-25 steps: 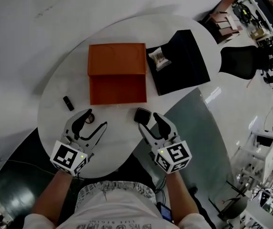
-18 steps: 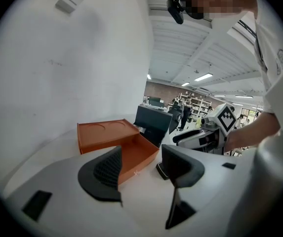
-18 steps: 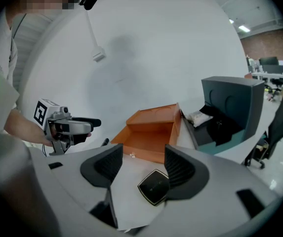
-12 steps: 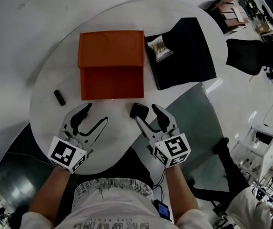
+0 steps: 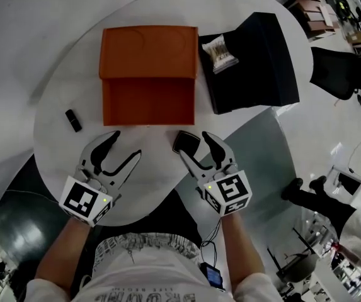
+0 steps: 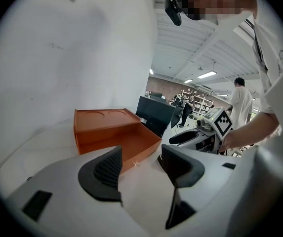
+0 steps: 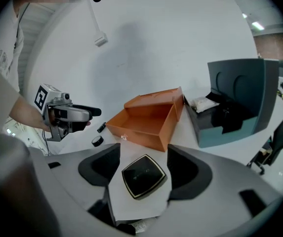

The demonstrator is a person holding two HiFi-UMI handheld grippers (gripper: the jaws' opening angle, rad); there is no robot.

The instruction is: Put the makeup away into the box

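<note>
— Head view first: which step?
— First pick-up, by the look of it. Right tongs (image 5: 194, 146) bracketing the black compact (image 5: 186, 142) on the table (image 5: 57, 153), just in front of the orange box (image 5: 148, 102). Box apparently empty; small packet (image 5: 220, 49) in the dark case (image 5: 256, 68) beside it.
— Left gripper view?
— Left tongs (image 5: 125, 145) spread wide, over bare table only.
— Right gripper view?
— Wide, just been opening; compact between the pads, untouched. Next: close, lift, carry to the box.

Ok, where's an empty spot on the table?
Bare tabletop sits left of the orange box, around the black tube; its tray is empty. Crowded near the person: the left gripper, and the right gripper, jaws just opening with the black compact between them. The dark box fills the right.
</note>
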